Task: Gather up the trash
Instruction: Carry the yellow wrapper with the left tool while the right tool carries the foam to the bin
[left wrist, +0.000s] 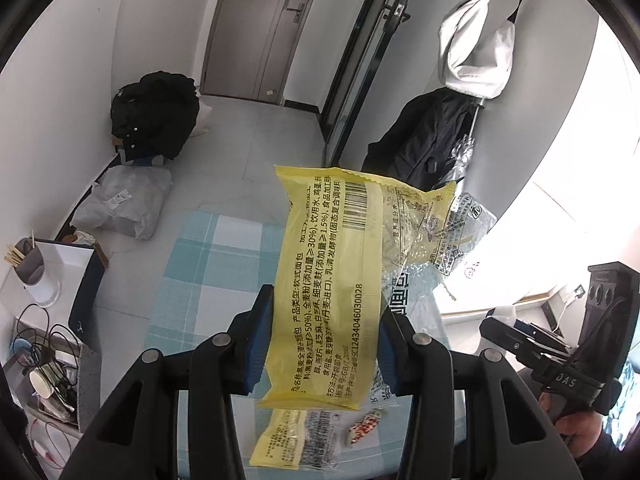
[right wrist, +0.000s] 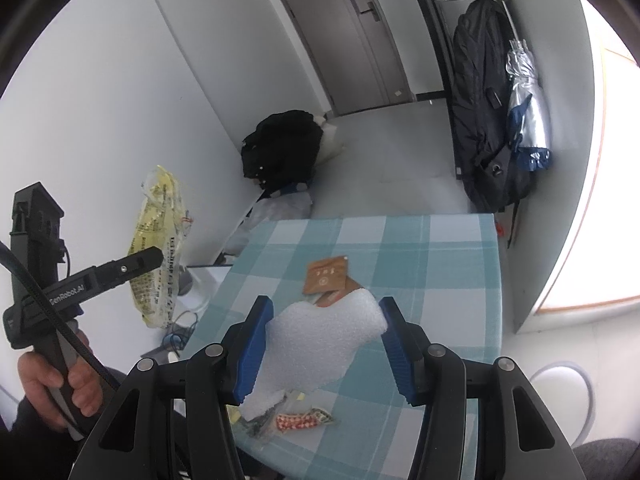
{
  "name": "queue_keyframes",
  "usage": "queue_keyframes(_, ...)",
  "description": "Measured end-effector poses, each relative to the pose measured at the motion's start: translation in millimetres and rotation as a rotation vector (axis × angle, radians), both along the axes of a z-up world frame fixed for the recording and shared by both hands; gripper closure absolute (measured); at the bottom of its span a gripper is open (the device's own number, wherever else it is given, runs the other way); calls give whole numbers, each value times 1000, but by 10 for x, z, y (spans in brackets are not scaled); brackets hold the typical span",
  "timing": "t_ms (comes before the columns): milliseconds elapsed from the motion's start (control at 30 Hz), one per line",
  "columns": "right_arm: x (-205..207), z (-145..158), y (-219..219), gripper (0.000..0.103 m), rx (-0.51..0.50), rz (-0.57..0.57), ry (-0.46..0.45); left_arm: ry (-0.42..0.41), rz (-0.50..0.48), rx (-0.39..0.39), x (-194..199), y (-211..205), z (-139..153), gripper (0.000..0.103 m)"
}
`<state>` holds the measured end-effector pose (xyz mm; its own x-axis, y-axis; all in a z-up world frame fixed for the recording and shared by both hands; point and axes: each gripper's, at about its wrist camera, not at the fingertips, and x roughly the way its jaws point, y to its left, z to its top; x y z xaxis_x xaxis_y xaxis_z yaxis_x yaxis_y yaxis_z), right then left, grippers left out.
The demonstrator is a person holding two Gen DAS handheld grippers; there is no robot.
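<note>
Left tool point(left wrist: 326, 336): clamped on a yellow bread wrapper point(left wrist: 328, 280), with a clear crinkled wrapper point(left wrist: 448, 232) bunched behind it; both hang in the air above the surface point(left wrist: 208, 256).
Right tool point(right wrist: 326, 344): closed on a piece of white foam sheet point(right wrist: 320, 340), lifted off the checked cloth.
Left on the surface: a brown sachet point(right wrist: 326, 276) beyond the foam, a red-and-white candy wrapper point(right wrist: 304, 420) near the front edge, and a second yellow wrapper point(left wrist: 280, 440) beside it.
Step in hand: I judge it as carrying both loads to a bin; no bin is clearly in view.
Doing it well: keep both grips firm, since film and foam are light and may slip or flutter.
Release: let go only once each load is over the opening, one hand at a time.
Risk: the clear wrapper is only bunched with the yellow one and could drop free.
</note>
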<state>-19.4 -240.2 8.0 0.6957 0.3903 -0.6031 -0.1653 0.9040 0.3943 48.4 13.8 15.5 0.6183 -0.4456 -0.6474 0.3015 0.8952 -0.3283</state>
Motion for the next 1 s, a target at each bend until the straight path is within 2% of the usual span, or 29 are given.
queue_keyframes(300,-153,267,-304,50,5,-50,-58,-60,-60,9,-98,-338,210,63)
queue_keyframes(433,-217,374,-544,50,0,-87,-78,-58,-96,-5,-101,-553,283,63)
queue_keyframes(767,-534,594,-1549,50,17,-256,-117,-57,-220,5,-94,-1321,407,63)
queue_keyframes(1000,-907,521,-2403,50,16,-419,-90,-21,-330,-4,-108,-1943,351,63)
